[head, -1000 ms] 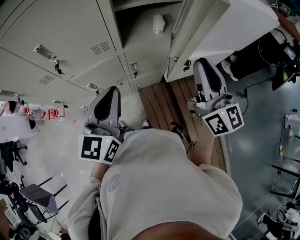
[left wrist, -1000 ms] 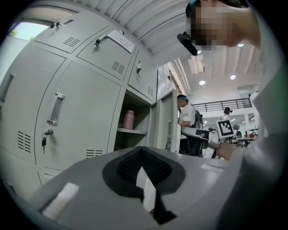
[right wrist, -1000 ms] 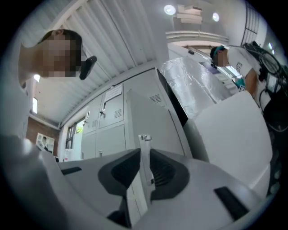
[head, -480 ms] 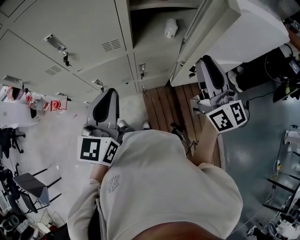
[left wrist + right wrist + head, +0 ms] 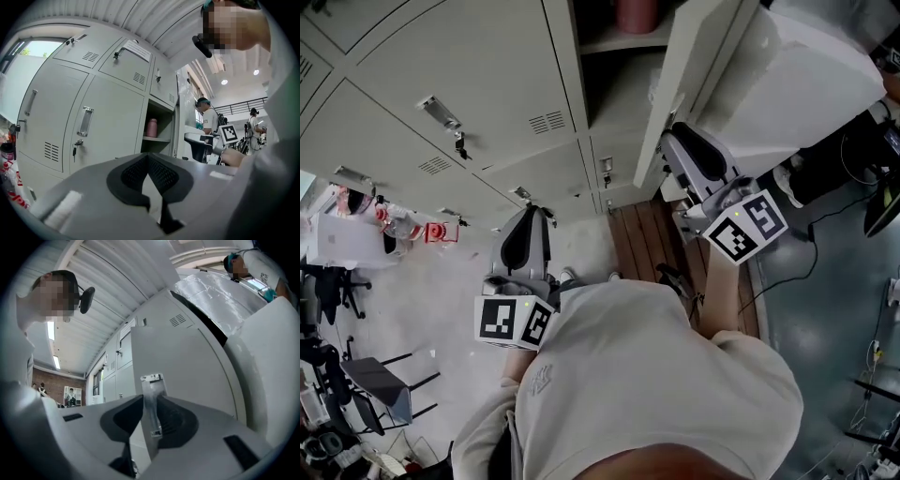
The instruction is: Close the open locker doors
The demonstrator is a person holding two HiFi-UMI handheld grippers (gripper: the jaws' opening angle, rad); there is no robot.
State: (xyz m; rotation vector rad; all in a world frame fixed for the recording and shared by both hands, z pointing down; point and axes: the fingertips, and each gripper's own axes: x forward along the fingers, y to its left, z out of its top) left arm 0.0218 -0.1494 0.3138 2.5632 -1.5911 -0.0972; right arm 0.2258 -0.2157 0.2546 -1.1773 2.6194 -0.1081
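Lifted toward one o'clock, the right gripper (image 5: 668, 150) is being clamped on the locker door (image 5: 701, 66) for steady swinging, left gripper (image 5: 528, 221) fingers clenched empty.

Flat, dimmish indoor light; soft shadows; fisheye warp, black corners.

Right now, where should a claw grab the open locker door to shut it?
Probably by its free edge, at the latch plate, coming edge-on. The open door is a thin flat sheet swung outward, so only its edge fits a claw. The right claw is pinched there.
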